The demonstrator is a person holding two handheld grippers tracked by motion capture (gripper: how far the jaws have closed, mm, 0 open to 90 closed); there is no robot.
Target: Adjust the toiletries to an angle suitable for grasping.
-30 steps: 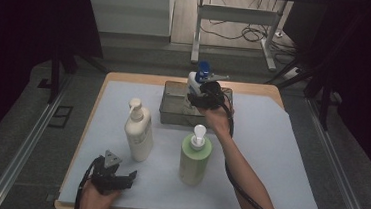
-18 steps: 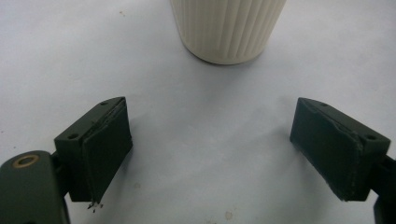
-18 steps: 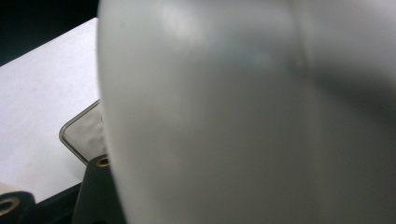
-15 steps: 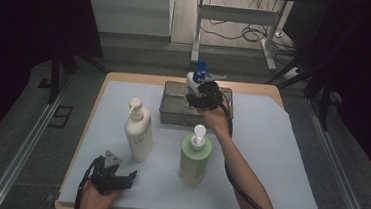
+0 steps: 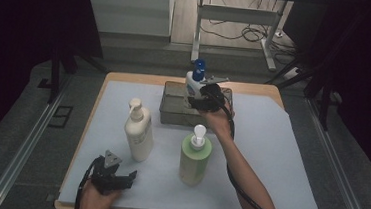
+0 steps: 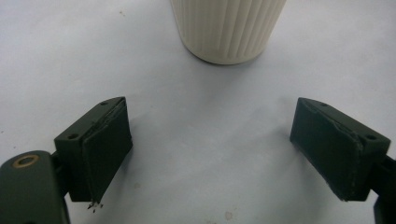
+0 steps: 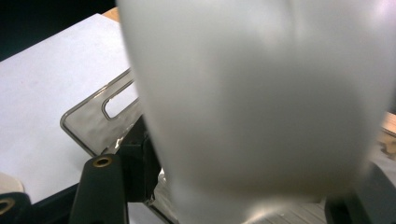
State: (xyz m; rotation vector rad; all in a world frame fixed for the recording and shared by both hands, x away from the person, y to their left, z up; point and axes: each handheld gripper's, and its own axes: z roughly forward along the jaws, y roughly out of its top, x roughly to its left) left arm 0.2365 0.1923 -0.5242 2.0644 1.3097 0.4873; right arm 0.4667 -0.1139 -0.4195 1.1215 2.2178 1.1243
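Right tongs are closed about halfway on a white plastic bottle with a blue cap, gripping its body from the near side; in the right gripper view that bottle's pale, blurred body sits between the two black jaws and seems pressed by them. The bottle stands upright over the far part of a clear, smoke-tinted plastic tray with a slot handle, and whether its base rests on the tray floor cannot be told. The tray lies at the far middle of the tabletop, on a white paper sheet that covers most of the wood. Nearer the person, just this side of the tray, stands a pale green pump bottle with a white head, close beside the right forearm. To its left, apart from it, stands a cream-white ribbed pump bottle, also upright. Left tongs rest low on the paper at the near left corner, near the cream bottle's base but not touching it; their jaws stand wide apart and hold nothing, with bare paper between them and the bottle's ribbed foot ahead.
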